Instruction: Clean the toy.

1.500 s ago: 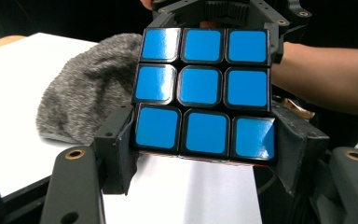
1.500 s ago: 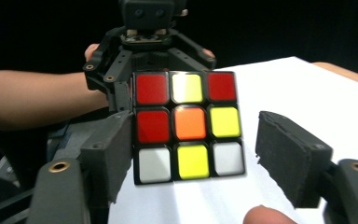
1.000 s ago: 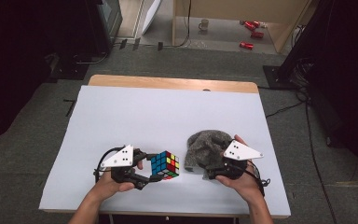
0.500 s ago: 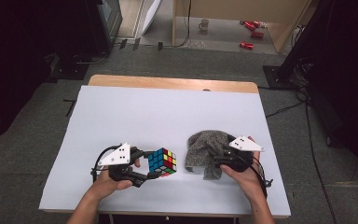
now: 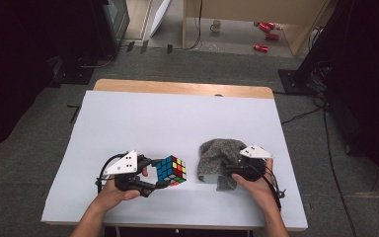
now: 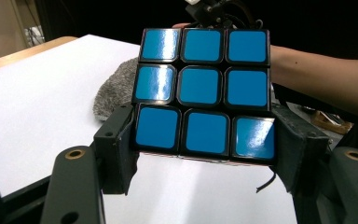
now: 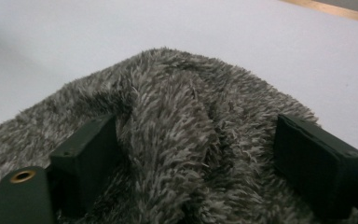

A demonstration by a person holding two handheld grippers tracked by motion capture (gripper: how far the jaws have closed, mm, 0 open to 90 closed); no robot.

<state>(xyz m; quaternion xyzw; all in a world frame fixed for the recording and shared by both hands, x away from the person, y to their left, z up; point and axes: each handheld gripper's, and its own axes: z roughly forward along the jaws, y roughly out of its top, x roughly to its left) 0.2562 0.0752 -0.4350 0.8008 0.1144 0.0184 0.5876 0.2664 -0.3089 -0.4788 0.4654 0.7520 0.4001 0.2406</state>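
A colour cube (image 5: 171,170) is off the white table sheet (image 5: 177,118) at the front left, with my left gripper (image 5: 158,173) shut on its lowest layer. In the left gripper view the cube's blue face (image 6: 203,88) points at the camera, and both pads (image 6: 121,149) press its bottom row. A grey fuzzy cloth (image 5: 217,153) lies bunched at the front right. My right gripper (image 5: 229,173) is pushed down into it and its jaws have just been closing. In the right gripper view a raised fold of cloth (image 7: 177,93) stands between the pads, and the right pad (image 7: 317,163) is still apart from it.
The sheet covers a wooden table whose far edge (image 5: 182,89) shows. Beyond it on the floor are red cans (image 5: 264,29), a mug (image 5: 216,25) and cables. Dark equipment stands at both sides. The other hand's forearm (image 6: 321,70) crosses behind the cube.
My right gripper has come down and forward into the cloth, which now bunches between its jaws. The left gripper and the cube have stayed in place.
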